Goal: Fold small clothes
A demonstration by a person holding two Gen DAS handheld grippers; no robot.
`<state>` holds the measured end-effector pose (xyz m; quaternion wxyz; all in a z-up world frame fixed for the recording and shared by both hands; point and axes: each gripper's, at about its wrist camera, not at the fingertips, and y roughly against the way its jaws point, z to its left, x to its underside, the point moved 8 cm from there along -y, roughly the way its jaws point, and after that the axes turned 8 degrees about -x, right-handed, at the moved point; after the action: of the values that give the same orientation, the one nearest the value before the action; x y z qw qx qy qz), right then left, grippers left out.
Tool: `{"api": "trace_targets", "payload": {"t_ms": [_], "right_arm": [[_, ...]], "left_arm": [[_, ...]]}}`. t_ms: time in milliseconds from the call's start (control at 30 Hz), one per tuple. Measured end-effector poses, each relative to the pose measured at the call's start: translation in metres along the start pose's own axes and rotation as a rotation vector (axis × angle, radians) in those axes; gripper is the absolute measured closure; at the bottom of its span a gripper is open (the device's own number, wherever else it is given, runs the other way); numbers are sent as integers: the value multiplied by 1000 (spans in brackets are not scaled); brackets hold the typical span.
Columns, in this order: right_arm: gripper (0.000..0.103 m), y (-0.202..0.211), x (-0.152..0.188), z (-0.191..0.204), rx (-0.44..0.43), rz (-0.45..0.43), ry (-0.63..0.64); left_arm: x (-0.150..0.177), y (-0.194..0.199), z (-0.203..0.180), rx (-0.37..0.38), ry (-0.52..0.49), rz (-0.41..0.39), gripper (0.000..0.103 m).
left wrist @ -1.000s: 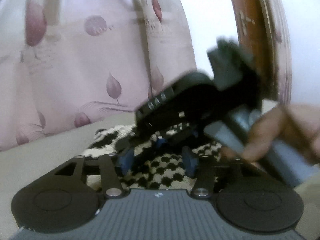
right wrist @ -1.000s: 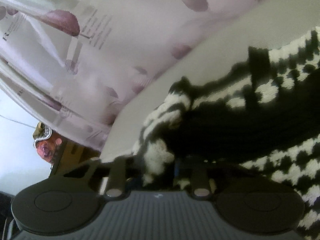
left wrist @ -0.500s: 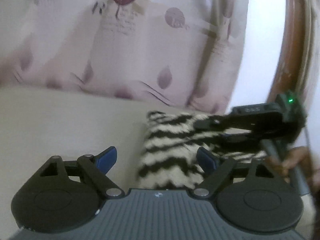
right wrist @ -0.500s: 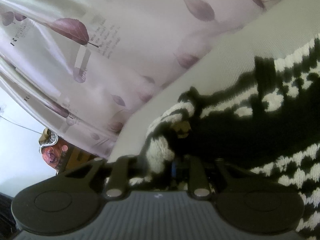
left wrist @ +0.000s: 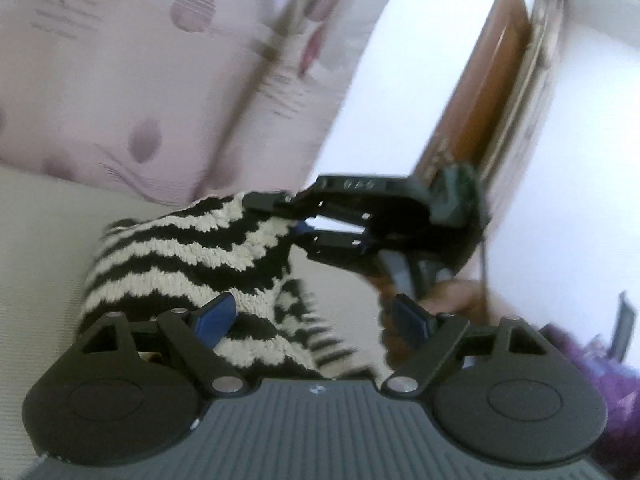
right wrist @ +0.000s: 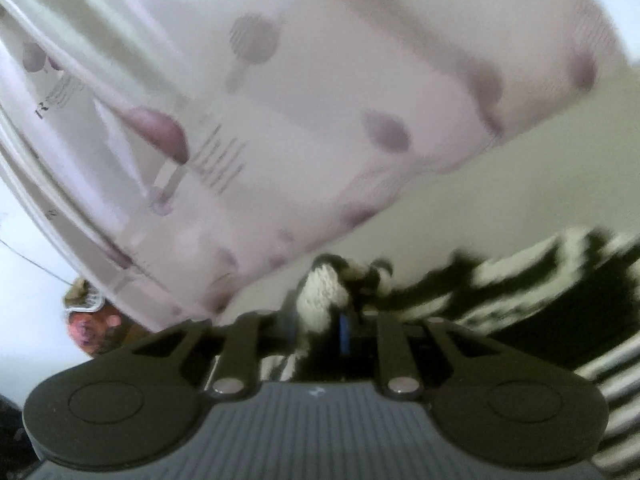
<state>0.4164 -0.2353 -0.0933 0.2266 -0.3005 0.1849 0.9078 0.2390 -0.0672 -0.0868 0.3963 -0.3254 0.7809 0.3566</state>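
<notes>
Our right tool (left wrist: 298, 228) pinches a corner of the striped knit (left wrist: 188, 256), lifting it off the pale surface (left wrist: 36, 240), likely so the flap can be carried over. Our left tool (left wrist: 316, 318) is spread, empty, the knit just beneath, probably ready to take another edge.

Left claw (left wrist: 316, 318), clamped on the zebra-striped knit garment (left wrist: 188, 256) a second ago, now gapes beside it; right claw (left wrist: 298, 232) has lifted the pinched edge higher.
</notes>
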Motion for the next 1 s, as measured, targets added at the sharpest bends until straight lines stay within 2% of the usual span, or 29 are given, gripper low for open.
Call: {"api": "trace_targets", "payload": {"t_ms": [67, 133, 233, 267, 333, 367, 467, 500, 533, 567, 600, 800, 967, 1000], "right_arm": [[86, 20, -12, -18, 43, -22, -3], [92, 41, -22, -38, 95, -50, 4], [93, 65, -36, -70, 160, -91, -22], [93, 70, -36, -77, 160, -96, -49], [91, 76, -28, -81, 51, -101, -134], [91, 74, -19, -79, 15, -70, -155], [76, 63, 15, -71, -8, 10, -139], [61, 58, 26, -70, -25, 30, -155], [37, 52, 38, -70, -20, 42, -172], [27, 48, 45, -71, -17, 44, -169], [25, 43, 51, -70, -23, 46, -162], [25, 19, 69, -64, -41, 61, -174], [27, 2, 69, -57, -9, 80, -122], [42, -2, 69, -54, 11, 88, -81]], "left_arm": [[-1, -2, -5, 22, 34, -1, 17], [-5, 0, -4, 33, 69, -13, 15], [-13, 3, 7, -20, 64, -58, 11], [-14, 1, 14, -50, 52, -66, 11], [-11, 1, 26, -78, 65, -50, 11], [-10, 4, 34, -91, 72, -45, 11], [-9, 6, 52, -113, 89, -49, 11], [-9, 7, 56, -114, 98, -50, 10], [-7, 9, 61, -120, 104, -47, 9], [-4, 11, 65, -129, 106, -44, 9], [-2, 11, 67, -135, 102, -38, 9], [16, 12, 68, -147, 85, -5, 4], [23, 11, 64, -158, 57, -4, 2], [23, 11, 64, -162, 53, -4, 2]]}}
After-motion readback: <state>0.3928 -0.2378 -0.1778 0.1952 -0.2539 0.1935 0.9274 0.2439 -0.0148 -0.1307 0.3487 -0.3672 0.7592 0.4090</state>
